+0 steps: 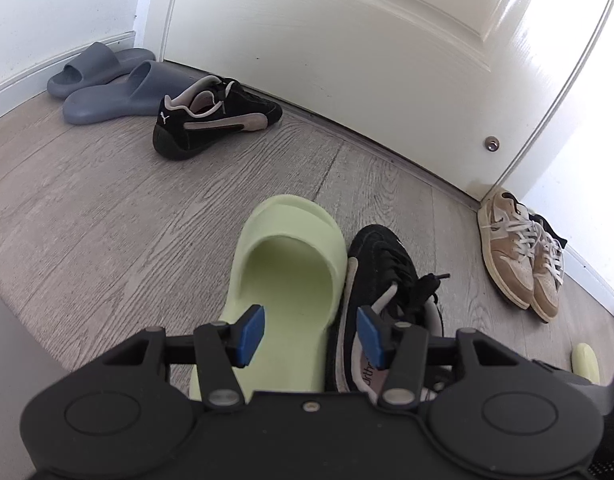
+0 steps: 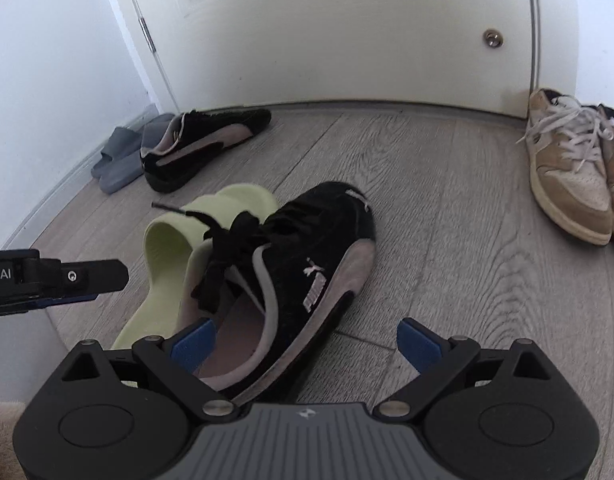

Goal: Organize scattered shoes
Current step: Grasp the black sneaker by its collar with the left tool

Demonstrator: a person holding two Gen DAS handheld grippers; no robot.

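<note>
Two loose shoes: green slide (image 1: 291,280) and black sneaker (image 2: 299,264) lie side by side, touching, mid-floor, just ahead of both grippers.
Sneaker's mate: second black sneaker (image 1: 217,114) sits at 11 o'clock by the door (image 1: 347,40), next to the grey slides (image 1: 107,88).
Other pairs: tan sneakers (image 1: 519,256) stand together at 2 o'clock near the door corner.
Odd piece: pale green tip (image 1: 585,362) at 4 o'clock, likely the other slide; too little shows to be sure.
Left gripper (image 1: 311,335): spread, pinching nothing, hovering over the slide's heel and the sneaker's collar.
Right gripper (image 2: 307,346): spread wide, holding nothing, its left finger by the sneaker's heel opening.
Slide, handling: looks like moulded foam, light, springy, smooth; it probably squashes under a hard pinch.
Slide, hold: across the strap or on the side wall of the footbed.
Sneaker, handling: suede-like upper, soft and grippy, heavier than the slide; its loose laces (image 2: 223,240) may snag or trail.
Sneaker, hold: heel collar, one finger inside and one outside, where the counter seems stiffest.
</note>
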